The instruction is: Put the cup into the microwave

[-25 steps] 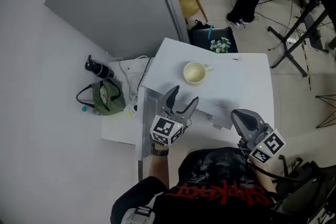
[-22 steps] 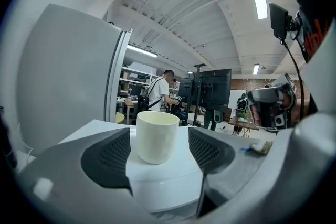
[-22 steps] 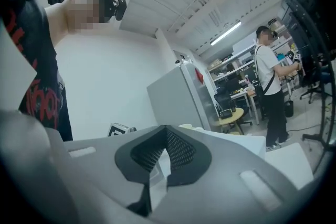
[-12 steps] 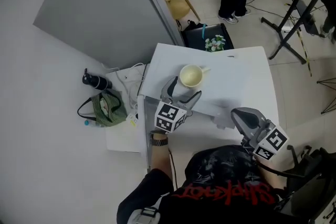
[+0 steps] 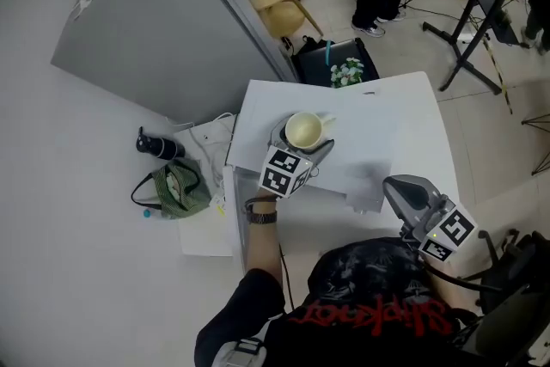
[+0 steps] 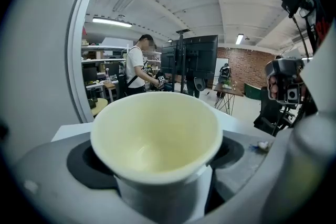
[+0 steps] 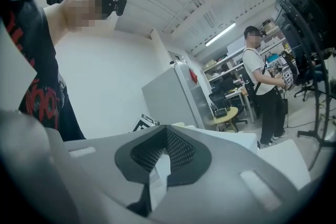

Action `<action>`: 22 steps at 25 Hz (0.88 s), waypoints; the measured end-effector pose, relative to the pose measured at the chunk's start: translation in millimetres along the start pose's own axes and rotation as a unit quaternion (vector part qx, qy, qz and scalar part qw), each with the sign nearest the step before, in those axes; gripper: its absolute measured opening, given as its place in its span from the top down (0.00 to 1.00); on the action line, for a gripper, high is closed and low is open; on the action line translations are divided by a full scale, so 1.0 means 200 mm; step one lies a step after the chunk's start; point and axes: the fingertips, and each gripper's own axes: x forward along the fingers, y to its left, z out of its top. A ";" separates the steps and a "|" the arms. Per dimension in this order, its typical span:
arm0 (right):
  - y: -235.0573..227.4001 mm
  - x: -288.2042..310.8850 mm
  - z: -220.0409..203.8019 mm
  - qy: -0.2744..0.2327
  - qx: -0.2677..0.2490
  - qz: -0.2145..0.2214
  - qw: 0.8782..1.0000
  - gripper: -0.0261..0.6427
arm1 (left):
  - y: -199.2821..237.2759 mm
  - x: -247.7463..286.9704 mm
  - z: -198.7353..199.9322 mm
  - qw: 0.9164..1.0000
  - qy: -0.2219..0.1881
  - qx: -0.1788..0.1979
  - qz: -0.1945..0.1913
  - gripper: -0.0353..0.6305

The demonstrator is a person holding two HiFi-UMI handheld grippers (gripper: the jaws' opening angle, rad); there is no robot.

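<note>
1. A grey panel (image 5: 172,21) stands beyond the left claw and off to its left.
2. The white top (image 5: 387,125) lies under the left claw and spreads out to its right. The right claw is off the top's near edge.
3. The left arm (image 5: 258,271) reaches straight forward from the body. Its wrist is level and wears a watch (image 5: 260,216) just behind the claw's marker cube.
4. The left claw (image 5: 303,138) points forward over the top. Its jaws are spread only as wide as the cup and press on the cup's left and right sides. Its own view shows the dark pads on both flanks of the cup wall.
5. The right claw (image 5: 394,186) is held low and close to the body, well to the right of the left claw and nearer the person. It points forward and up. Its jaws are pressed together with nothing between them, and only a small slit shows past the pads (image 7: 181,152).
6. A green bag (image 5: 174,189) lies on the floor to the left of the left claw.
7. The cup (image 6: 155,136) stands upright between the left claw's jaws with its mouth up. It is cream-coloured and empty, and its handle points away from the claw.
</note>
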 end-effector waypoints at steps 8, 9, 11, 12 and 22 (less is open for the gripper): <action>-0.07 -0.09 0.00 -0.014 0.011 -0.014 1.000 0.96 | 0.01 0.11 -0.02 0.998 0.040 0.022 0.032 0.25; -0.07 -0.09 0.00 -0.015 0.013 -0.012 1.000 0.96 | 0.00 0.11 -0.02 0.998 0.041 0.022 0.033 0.25; -0.08 -0.10 -0.01 -0.016 0.015 -0.007 1.000 0.96 | 0.00 0.11 -0.02 0.998 0.043 0.021 0.033 0.25; -0.08 -0.11 -0.01 -0.016 0.015 -0.005 1.000 0.96 | 0.00 0.11 -0.02 0.998 0.043 0.021 0.033 0.25; -0.07 -0.17 0.02 -0.027 0.015 -0.001 1.000 0.96 | -0.02 0.08 0.00 0.999 0.034 0.016 0.039 0.26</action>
